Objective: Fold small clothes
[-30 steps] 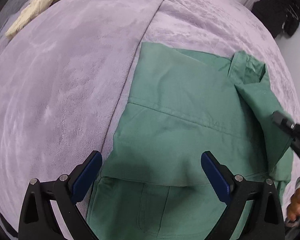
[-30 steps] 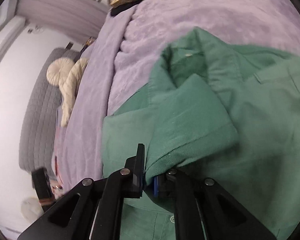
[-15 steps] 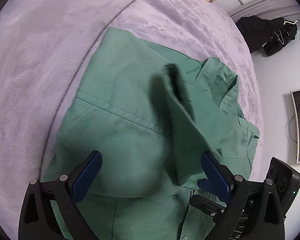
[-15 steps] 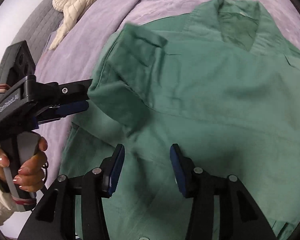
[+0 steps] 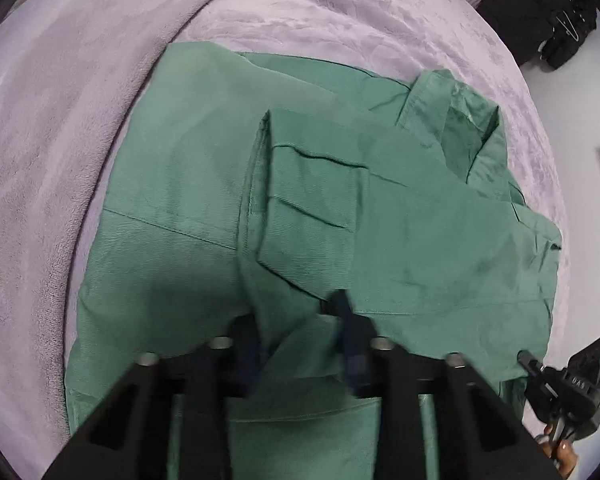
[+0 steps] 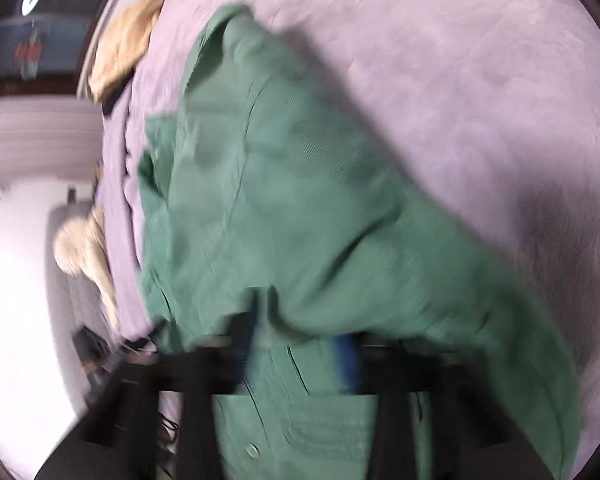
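A green button shirt [image 5: 400,216] lies on the purple blanket [image 5: 80,120], its collar at the upper right and one cuffed sleeve [image 5: 308,208] folded across its middle. My left gripper [image 5: 300,336] has its jaws drawn close together on a bunch of the shirt's fabric just below that sleeve. In the blurred right wrist view the shirt [image 6: 292,208] drapes over my right gripper [image 6: 300,332], whose jaws stand partly apart with cloth between them; its hold is unclear. The right gripper's body also shows in the left wrist view [image 5: 568,384] at the shirt's lower right corner.
A beige knitted item [image 6: 124,40] lies at the far end of the bed. Another cream knit [image 6: 84,248] lies by the grey headboard. Black clothes [image 5: 540,28] hang at the upper right by the wall.
My left gripper has gone from wide open to nearly closed on the shirt fabric. The sleeve now lies folded flat. My right gripper has swung to the shirt's edge, moving fast and blurred.
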The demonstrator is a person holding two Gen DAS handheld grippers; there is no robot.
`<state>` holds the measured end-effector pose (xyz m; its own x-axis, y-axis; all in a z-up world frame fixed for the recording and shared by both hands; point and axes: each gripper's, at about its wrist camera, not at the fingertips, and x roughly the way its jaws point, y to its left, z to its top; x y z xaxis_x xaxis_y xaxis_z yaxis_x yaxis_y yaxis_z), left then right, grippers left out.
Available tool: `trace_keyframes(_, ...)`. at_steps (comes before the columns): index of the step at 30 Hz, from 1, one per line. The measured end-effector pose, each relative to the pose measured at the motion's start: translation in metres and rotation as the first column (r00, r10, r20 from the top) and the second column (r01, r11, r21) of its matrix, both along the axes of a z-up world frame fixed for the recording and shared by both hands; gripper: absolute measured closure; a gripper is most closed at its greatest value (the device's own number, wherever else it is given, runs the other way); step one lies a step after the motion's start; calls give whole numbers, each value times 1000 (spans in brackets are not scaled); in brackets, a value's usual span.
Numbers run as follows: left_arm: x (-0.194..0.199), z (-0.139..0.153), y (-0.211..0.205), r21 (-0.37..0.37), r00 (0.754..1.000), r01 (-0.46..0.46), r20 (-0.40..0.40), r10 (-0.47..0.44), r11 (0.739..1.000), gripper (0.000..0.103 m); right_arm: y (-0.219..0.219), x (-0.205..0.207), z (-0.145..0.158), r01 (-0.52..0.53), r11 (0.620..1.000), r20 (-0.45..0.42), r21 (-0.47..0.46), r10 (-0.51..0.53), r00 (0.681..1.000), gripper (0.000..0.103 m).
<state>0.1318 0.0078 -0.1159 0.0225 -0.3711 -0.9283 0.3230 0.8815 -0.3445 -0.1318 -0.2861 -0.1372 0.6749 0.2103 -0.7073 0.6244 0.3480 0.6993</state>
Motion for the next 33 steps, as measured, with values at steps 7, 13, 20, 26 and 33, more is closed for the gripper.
trace_keyframes(7, -23, 13, -19, -32, 998, 58, 40, -56, 998, 84, -24, -17, 27, 44, 995, 79, -91, -37, 996, 98)
trace_keyframes(13, -25, -4, -22, 12, 998, 58, 29, -59, 998, 84, -41, -26, 0, -105, 994, -91, -18, 103, 991, 92)
trace_keyframes(20, -26, -4, -26, 51, 995, 89, 44, -91, 995, 84, -28, -20, 70, -311, 939, 12, -149, 316, 949, 66)
trace_keyframes(26, -28, -5, -31, 80, 993, 98, 58, -103, 992, 84, -110, 39, 66, -140, 963, -18, -229, 139, 990, 40)
trace_keyframes(33, -24, 10, -37, 84, 987, 110, 111, -119, 990, 84, -125, 93, 43, -152, 966, -42, -208, 147, 988, 99)
